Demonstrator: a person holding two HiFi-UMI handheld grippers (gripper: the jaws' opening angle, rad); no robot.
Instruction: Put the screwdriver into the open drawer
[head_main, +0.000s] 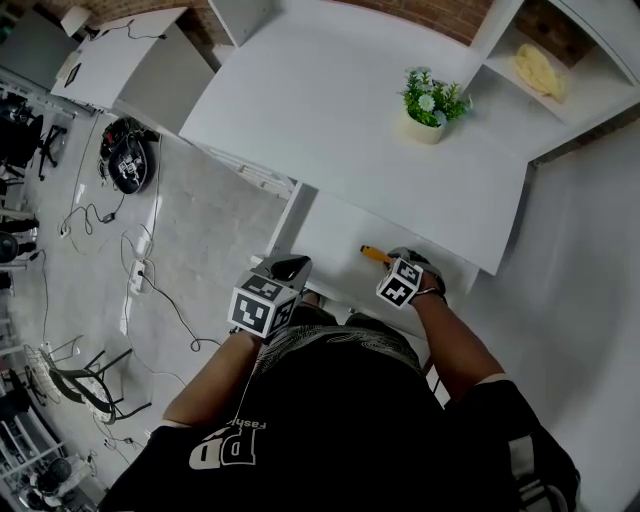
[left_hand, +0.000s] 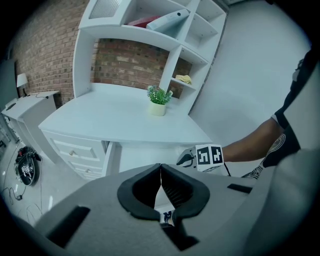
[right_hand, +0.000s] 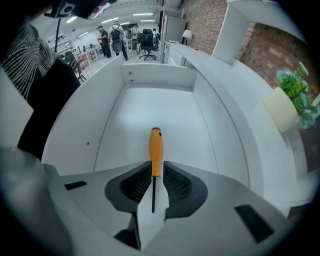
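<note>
Cool, even light on my feeds, white counter (head_main: 330, 110) bright, ceiling strip lights (right_hand: 142, 14) glowing far back, soft shading inside the white open drawer (right_hand: 155, 107), fisheye bending and dark corners in both gripper views.

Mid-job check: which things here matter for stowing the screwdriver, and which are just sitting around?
Job: screwdriver, gripped by right tool; open drawer.
Lying about: potted plant on desk; yellow object on shelf; left tool, shut, empty.
</note>
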